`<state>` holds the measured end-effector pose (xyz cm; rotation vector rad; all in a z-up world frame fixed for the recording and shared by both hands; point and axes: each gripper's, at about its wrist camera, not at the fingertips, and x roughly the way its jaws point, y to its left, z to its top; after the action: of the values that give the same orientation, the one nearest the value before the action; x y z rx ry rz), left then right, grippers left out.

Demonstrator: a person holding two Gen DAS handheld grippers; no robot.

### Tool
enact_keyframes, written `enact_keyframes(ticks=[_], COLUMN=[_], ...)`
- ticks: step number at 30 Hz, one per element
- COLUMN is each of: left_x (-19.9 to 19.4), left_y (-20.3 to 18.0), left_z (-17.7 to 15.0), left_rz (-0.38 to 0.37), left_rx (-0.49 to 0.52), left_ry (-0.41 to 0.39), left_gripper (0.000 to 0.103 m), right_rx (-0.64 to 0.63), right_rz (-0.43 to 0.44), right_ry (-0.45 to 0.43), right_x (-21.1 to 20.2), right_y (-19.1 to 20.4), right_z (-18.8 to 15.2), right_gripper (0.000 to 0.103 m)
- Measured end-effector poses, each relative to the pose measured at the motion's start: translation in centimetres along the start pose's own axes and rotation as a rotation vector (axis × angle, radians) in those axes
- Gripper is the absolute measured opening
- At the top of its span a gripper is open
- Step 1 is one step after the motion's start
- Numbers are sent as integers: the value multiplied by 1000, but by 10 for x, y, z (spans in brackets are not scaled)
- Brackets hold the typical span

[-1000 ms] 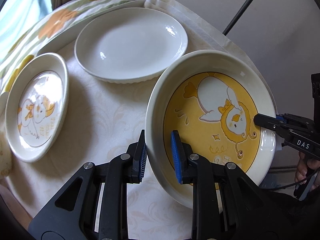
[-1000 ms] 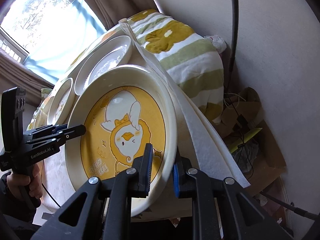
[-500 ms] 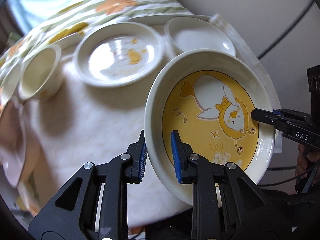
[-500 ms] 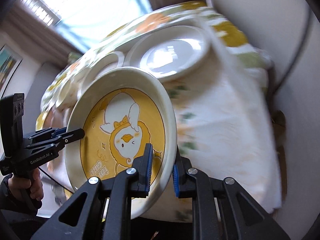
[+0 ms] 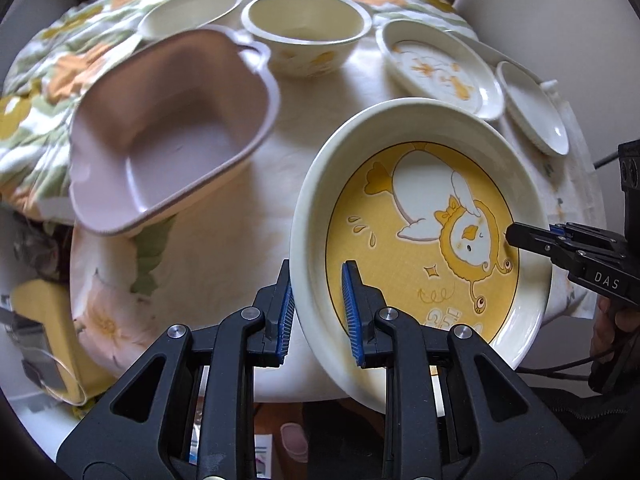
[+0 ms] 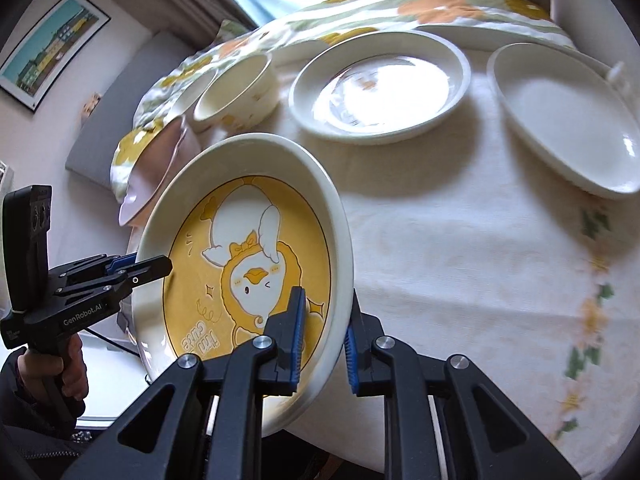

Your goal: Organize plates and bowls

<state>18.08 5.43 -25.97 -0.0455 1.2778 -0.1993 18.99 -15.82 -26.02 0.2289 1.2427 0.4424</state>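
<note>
Over the cream tablecloth [image 6: 460, 264], both hands angle steeply down: left gripper [image 5: 318, 300] and right gripper [image 6: 324, 330] clamp opposite rims of the yellow duck plate [image 5: 420, 240] (tilted, held just above the cloth).

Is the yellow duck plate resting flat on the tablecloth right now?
No, the cream-rimmed yellow duck plate is tilted in the air, its rim clamped by the left gripper and right gripper.

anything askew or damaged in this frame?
The pink dish sits tilted, hanging over the table's near-left edge. No cracks or spills visible. The yellow duck plate is gripped at opposite rims by both grippers.
</note>
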Motion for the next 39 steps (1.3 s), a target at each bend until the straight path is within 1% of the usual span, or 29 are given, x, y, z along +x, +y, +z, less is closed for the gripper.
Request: enact_keyframes(ticks=[3, 6, 8, 10, 13, 18, 23, 27, 28, 29, 30, 31, 32, 33, 35, 37, 39], left_x=[9, 17, 20, 21, 21, 22, 23, 26, 26, 27, 27, 25, 23, 19, 13, 7, -5], left_y=[20, 33, 36, 33, 33, 27, 26, 22, 22, 21, 19, 19, 18, 16, 14, 12, 8], left_z=[-3, -7, -7, -6, -8, -8, -9, -9, -10, -10, -11, -12, -12, -13, -15, -15, -14], left_rz=[7, -7, -14, -10, 3, 29, 49, 64, 66, 67, 70, 73, 84, 95, 102, 107, 108], left_rx=[-14, -17, -11, -1, 14, 39, 52, 63, 64, 66, 65, 66, 67, 70, 80, 82, 86], left_ry=[13, 12, 10, -3, -14, -27, -29, -22, -19, -17, -21, -30, -44, -65, -94, -95, -115], left_gripper=[20, 20, 20, 20, 20, 20, 21, 25, 27, 29, 39, 58, 70, 86, 87, 87, 87], right_rx=[-14, -2, -4, -1, -2, -26, -16, -23, -26, -26, -23, -19, -18, -19, -15, -16, -15], right_rz=[1, 2, -13, -28, -27, -83, -91, -108, -116, -115, -108, -105, -104, -102, -99, -108, -114], right_ry=[18, 15, 13, 13, 13, 16, 15, 13, 9, 5, 0, -7, -13, -20, -28, -47, -73], right_x=[18, 28, 30, 34, 34, 36, 35, 35, 34, 34, 33, 33, 32, 30, 27, 18, 4], right_y=[15, 20, 18, 17, 17, 25, 24, 27, 28, 29, 29, 30, 29, 30, 30, 31, 31], right_z=[2, 2, 2, 2, 1, 3, 2, 2, 2, 1, 1, 0, 0, -1, -3, -5, -7], right_gripper=[16, 16, 16, 16, 16, 16, 16, 17, 18, 23, 26, 34, 45, 48, 48, 48, 48])
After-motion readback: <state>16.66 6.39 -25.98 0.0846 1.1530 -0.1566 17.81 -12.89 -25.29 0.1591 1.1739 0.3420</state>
